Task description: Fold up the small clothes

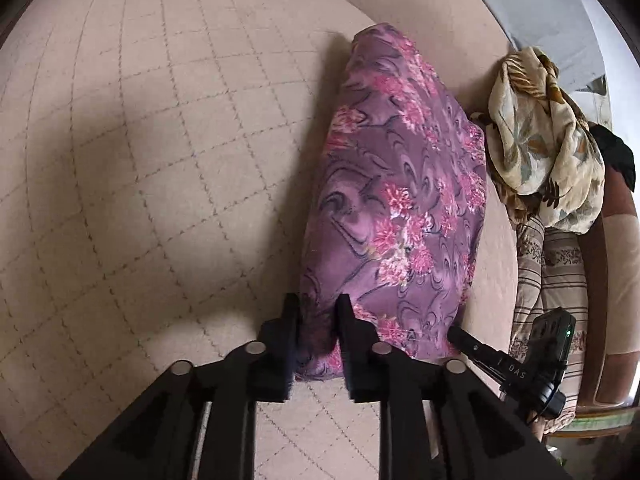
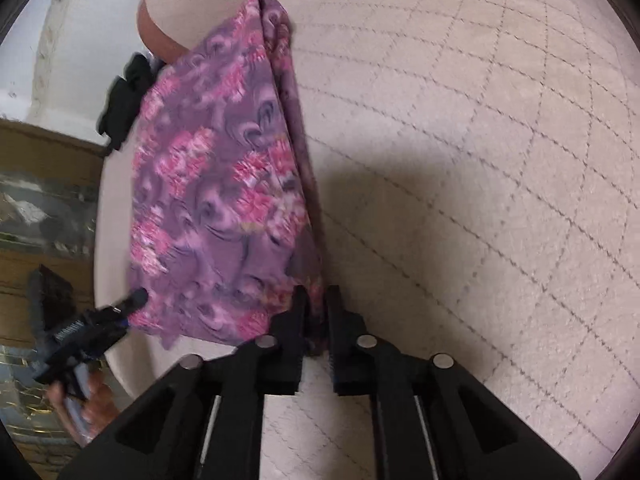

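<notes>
One quilted beige surface [image 1: 140,140], white wall [image 2: 80,40]

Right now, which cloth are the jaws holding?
The purple floral cloth, clamped by both grippers; the beige leaf-print cloth lies bunched and untouched beside it.

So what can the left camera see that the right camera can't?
Only the left wrist view shows the cream leafy scarf heaped beyond the purple cloth, and the striped fabric below it.

Only the right wrist view shows the brown cardboard box and the shiny clutter past the surface's edge.

Both show the purple flowered cloth on the beige quilted surface. Each also shows its own claw pinching a near corner: the left claw and the right claw, with the other claw visible at the side.
</notes>
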A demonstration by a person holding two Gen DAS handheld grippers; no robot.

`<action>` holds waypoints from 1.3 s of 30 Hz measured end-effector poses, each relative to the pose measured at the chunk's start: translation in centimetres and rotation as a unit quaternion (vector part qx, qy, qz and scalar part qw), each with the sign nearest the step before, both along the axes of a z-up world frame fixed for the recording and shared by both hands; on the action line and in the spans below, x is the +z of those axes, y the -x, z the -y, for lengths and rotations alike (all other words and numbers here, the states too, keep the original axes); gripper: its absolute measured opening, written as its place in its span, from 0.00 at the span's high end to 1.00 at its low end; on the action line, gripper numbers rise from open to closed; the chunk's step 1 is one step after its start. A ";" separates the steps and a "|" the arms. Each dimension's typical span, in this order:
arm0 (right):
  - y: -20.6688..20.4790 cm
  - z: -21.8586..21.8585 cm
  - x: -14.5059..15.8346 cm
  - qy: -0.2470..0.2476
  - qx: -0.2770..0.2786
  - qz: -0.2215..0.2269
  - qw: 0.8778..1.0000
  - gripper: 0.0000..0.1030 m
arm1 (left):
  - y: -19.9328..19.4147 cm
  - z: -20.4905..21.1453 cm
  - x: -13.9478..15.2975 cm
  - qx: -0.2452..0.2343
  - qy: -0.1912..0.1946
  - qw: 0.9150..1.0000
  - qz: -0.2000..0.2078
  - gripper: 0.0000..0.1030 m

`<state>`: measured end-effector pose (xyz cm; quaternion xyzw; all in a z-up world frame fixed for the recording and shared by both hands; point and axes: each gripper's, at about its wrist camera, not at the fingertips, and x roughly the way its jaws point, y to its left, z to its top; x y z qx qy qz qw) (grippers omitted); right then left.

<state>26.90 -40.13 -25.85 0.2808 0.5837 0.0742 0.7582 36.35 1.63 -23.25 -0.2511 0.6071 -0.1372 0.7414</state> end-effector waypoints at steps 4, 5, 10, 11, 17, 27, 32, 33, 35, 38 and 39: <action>0.4 1.2 0.4 -0.049 -0.015 -0.006 0.999 0.72 | 0.4 -0.1 0.4 -0.001 -0.010 1.000 0.000 0.74; 0.7 1.9 0.4 -0.062 -0.020 -0.005 0.998 0.70 | 0.6 -0.3 0.6 -0.001 -0.014 1.000 0.003 0.74; 0.9 3.2 0.6 -0.053 -0.029 -0.008 0.998 0.70 | 1.1 -0.2 1.6 -0.019 -0.057 0.998 0.015 0.74; 0.9 3.1 0.5 -0.054 -0.025 -0.011 0.998 0.70 | 1.0 -0.2 1.6 -0.020 -0.060 0.998 0.016 0.74; 0.1 0.9 0.7 0.003 0.002 -0.015 1.000 0.76 | 1.0 -0.2 0.9 -0.019 -0.070 0.997 0.000 0.71; 0.0 0.7 0.3 0.004 0.009 -0.018 1.000 0.92 | 1.2 1.0 1.8 -0.036 -0.092 0.995 0.018 0.89; -0.4 0.4 0.2 0.004 0.008 -0.023 1.000 0.91 | 1.1 0.9 1.0 -0.039 -0.126 0.991 0.008 0.90; -0.4 0.5 0.2 0.003 0.009 -0.023 1.000 0.90 | 1.0 0.7 1.0 -0.036 -0.118 0.992 0.005 0.90; -0.5 0.5 0.5 -0.010 0.009 -0.020 1.000 0.82 | 0.9 0.2 1.1 -0.029 -0.103 0.994 0.004 0.88; -0.4 1.0 1.8 -0.013 0.000 0.011 1.000 0.52 | 0.8 -0.7 2.1 -0.016 -0.078 0.997 0.019 0.59; -0.3 1.1 2.3 -0.010 -0.002 0.021 1.000 0.47 | 0.8 -1.0 2.5 -0.008 -0.071 0.997 0.026 0.53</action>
